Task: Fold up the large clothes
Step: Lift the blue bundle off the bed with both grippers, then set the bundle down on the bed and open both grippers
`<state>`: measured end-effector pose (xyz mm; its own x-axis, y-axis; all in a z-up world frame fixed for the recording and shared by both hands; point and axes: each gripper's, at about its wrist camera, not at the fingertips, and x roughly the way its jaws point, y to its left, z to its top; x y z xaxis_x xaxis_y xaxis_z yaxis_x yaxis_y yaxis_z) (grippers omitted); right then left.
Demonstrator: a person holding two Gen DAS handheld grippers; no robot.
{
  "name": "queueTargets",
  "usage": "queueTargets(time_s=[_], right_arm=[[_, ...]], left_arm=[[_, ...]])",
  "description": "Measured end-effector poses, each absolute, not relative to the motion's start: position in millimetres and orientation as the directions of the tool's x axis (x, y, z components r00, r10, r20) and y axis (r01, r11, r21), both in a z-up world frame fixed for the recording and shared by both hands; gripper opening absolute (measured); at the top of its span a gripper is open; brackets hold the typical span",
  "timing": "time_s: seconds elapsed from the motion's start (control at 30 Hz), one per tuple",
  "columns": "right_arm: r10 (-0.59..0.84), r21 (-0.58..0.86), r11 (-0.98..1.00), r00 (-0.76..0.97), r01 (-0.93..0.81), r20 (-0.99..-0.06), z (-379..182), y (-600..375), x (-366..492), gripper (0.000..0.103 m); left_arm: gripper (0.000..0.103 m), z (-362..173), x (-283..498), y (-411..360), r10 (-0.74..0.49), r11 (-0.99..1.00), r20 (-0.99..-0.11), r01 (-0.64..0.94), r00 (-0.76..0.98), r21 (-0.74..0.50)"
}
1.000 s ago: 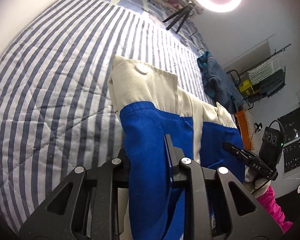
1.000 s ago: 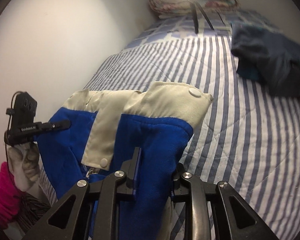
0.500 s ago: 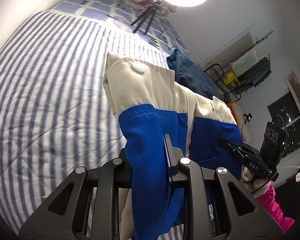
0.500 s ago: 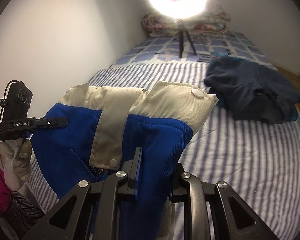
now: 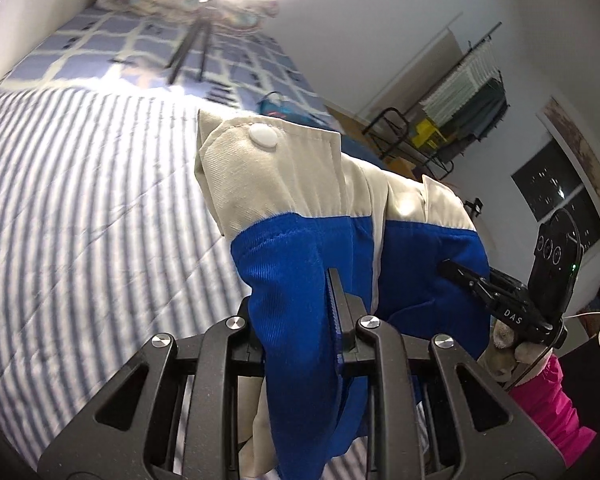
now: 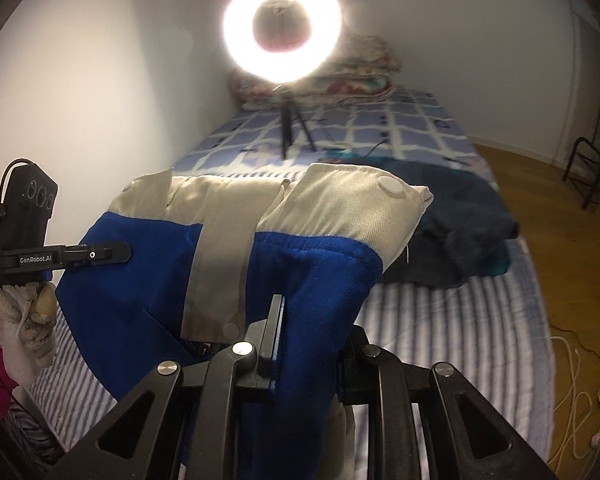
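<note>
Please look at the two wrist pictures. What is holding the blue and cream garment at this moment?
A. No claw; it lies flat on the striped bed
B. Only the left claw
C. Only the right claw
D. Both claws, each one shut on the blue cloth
D: the left claw and the right claw each pinch blue cloth of the garment, which hangs raised over the striped bed.
</note>
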<state>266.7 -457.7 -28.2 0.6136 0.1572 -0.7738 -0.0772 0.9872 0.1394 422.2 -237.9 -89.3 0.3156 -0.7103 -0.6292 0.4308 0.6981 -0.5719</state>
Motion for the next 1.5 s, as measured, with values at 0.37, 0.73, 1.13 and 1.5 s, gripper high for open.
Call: queueTargets(time_s=[0.37,0.73,1.13,1.5], right_arm=[[0.068,0.074,0.997,0.652,-0.018,-0.755,-10.5,-519.1,302.1,0.018],[0.014,0.027,1.000,0.702,0.007,-0.712,18.4,-577.1,367.6,0.018],[0.006,0.050,0.998,0.698,0.043,-0.716,-16.8,-616.0,444.5,0.017],[-0.196,-0.113,0.977,0.550,0.180,-0.812,-92.3,-650.6,490.0,0.034]], left_arm=[[0.020,-76.3,473.0,-315.7,-0.745,0.656,-0.594,0.494,0.302,-0.571],[0.020,-49.3,538.5,-376.2,-0.777,0.622,-0.534,0.537,0.334,-0.569],[0.019,-77.4,611.2,-419.2,-0.749,0.657,-0.556,0.511,0.360,-0.554],[0.037,-151.1,648.9,-422.8,-0.586,0.803,-0.711,0.399,0.389,-0.443]])
